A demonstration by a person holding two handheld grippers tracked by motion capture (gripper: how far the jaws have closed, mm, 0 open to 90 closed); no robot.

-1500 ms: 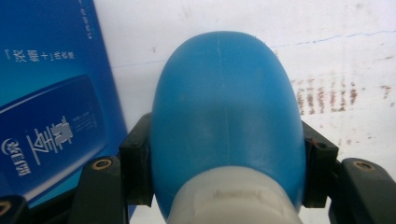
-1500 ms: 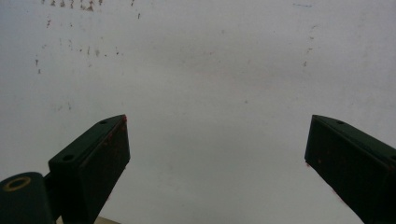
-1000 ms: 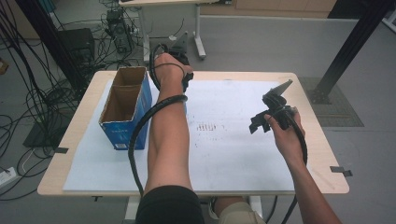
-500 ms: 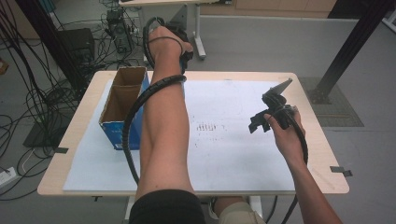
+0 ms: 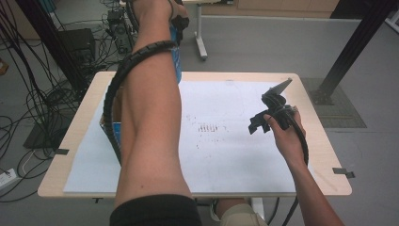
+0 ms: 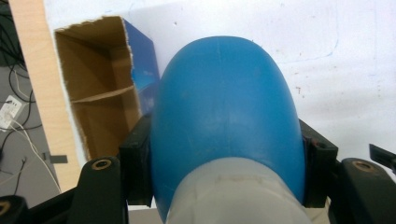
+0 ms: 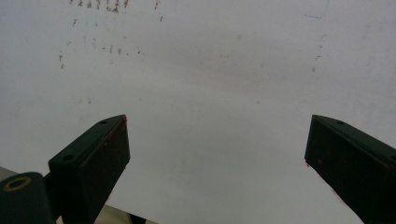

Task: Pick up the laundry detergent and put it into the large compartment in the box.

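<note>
High view. The left forearm rises steeply from the bottom edge toward the top of the frame. The left gripper [image 5: 179,19] sits at the upper edge, well above the table, with a blue object [image 5: 177,56] hanging below it. A ribbed black cable [image 5: 123,77] trails along the arm. The right gripper [image 5: 270,110] is held in the right hand [image 5: 287,136] above the right half of the table. A cardboard box [image 5: 107,123], blue outside, is mostly hidden behind the raised arm on the table's left side.

Left gripper view. The 2 black jaws pinch the blue object [image 6: 226,121] from either side. It is rounded, smooth and blue, with a pale grey band nearest the camera. Below it lies the open box [image 6: 95,100], brown inside with 1 divider, apart from the object.

Right gripper view. The 2 jaws stand spread wide, with nothing between them, over the white sheet [image 7: 210,79].

Step in hand, as judged: carrying the object clear of the box. The surface is smooth and curved, so a steady squeeze and a level lift would guard against slipping.

Surface: wooden table [image 5: 320,141] covered by a white sheet marked with small dark specks. Room: grey floor, cable bundles [image 5: 42,70] at left, 1 black post [image 5: 357,42] at right.
</note>
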